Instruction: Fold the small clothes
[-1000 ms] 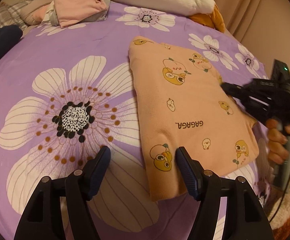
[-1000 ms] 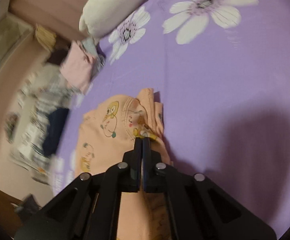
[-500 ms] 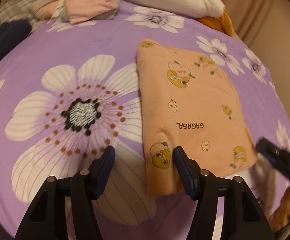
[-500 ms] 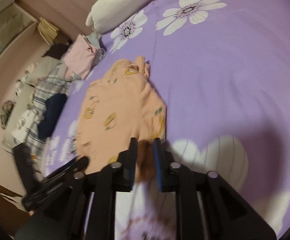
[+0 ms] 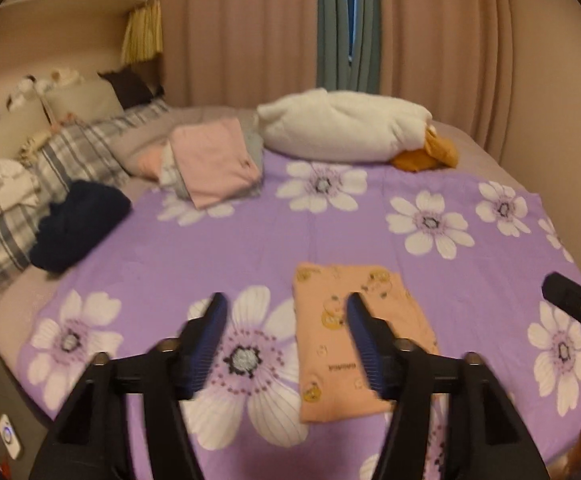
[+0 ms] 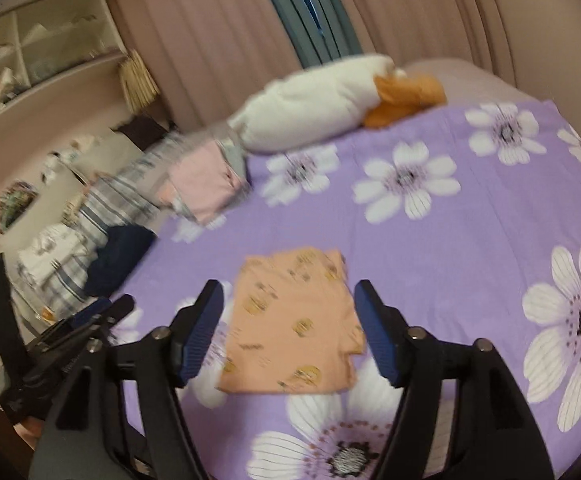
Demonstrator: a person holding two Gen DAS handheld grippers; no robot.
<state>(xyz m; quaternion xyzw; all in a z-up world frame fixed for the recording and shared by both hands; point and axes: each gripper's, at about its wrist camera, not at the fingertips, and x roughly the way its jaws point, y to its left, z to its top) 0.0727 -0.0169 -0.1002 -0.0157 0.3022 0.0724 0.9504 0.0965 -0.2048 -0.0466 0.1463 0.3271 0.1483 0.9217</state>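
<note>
Both grippers (image 5: 286, 320) (image 6: 290, 312) gape wide above folded garment (image 5: 354, 344), holding nothing

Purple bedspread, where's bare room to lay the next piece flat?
Bare patches: between the orange garment and white pillow; right of the garment, toward the bedspread edge. Crowded: the far-left corner, with pink folded stack and navy bundle.

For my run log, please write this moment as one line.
left gripper: open, empty | right gripper: open, empty | orange garment: folded, flat on bedsheet
</note>
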